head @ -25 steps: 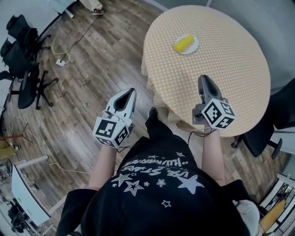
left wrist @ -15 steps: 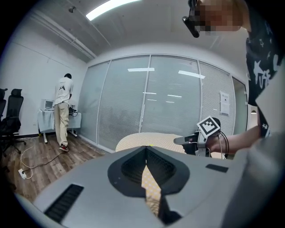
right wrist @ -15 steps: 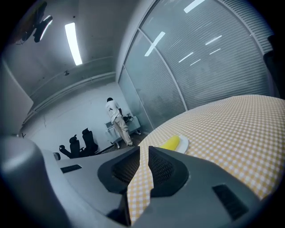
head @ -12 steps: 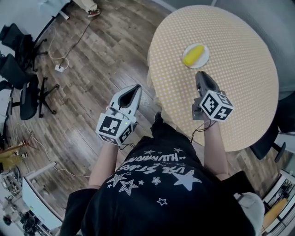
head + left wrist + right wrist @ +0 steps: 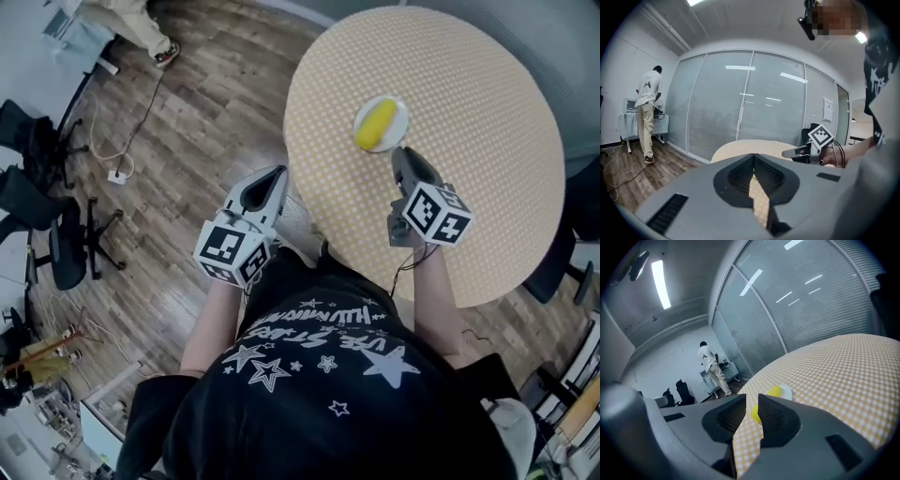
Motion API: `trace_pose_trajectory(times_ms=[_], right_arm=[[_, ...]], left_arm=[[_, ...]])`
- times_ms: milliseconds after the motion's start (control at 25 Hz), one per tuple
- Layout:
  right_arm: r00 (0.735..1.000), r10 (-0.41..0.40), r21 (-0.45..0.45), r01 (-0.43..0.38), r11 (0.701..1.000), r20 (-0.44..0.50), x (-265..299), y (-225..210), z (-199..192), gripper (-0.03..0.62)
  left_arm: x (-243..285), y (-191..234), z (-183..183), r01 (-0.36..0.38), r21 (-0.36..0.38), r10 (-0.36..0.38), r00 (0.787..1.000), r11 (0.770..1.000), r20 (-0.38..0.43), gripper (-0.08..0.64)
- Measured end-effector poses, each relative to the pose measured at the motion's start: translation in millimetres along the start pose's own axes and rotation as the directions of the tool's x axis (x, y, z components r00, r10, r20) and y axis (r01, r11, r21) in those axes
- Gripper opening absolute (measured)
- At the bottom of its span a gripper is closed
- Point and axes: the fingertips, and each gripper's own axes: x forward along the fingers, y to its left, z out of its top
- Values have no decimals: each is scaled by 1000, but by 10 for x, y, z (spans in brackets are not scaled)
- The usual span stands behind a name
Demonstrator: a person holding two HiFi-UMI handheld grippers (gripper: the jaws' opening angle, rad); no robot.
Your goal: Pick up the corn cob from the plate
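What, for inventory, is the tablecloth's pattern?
Tablecloth: yellow and white checks, clearest in right gripper view.

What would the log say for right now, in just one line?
phase: approach | corn cob: lying on plate, untouched | right tool: near plate, jaws barely apart, empty | left tool: shut, empty, beside table

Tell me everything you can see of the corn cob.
The corn cob is a short, stubby, bright yellow piece with rounded ends; its kernels are too small to make out. It lies on its side on a small white plate, angled across it, on the checked yellow tablecloth. Only the plate touches it. The right gripper points at it from close beside the plate, jaws barely apart, holding nothing.
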Motion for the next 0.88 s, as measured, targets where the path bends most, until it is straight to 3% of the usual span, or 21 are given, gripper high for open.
trace_pose_trajectory(times_ms=[240, 480, 640, 880], right_arm=[[999, -37, 71, 36, 997, 10, -127, -46, -85, 87], [993, -112, 70, 114, 991, -43, -65, 34, -181, 171], [982, -190, 129, 190, 973, -15, -45, 44, -78, 222], [948, -317, 223, 312, 923, -15, 154, -13, -77, 280]], left_arm=[[389, -90, 122, 109, 37, -108, 994, 993, -21, 8], [744, 53, 118, 247, 29, -245, 967, 969, -64, 8], [1092, 129, 198, 366, 36, -361, 927, 930, -103, 8], [1512, 183, 283, 518, 84, -503, 851, 851, -151, 6]])
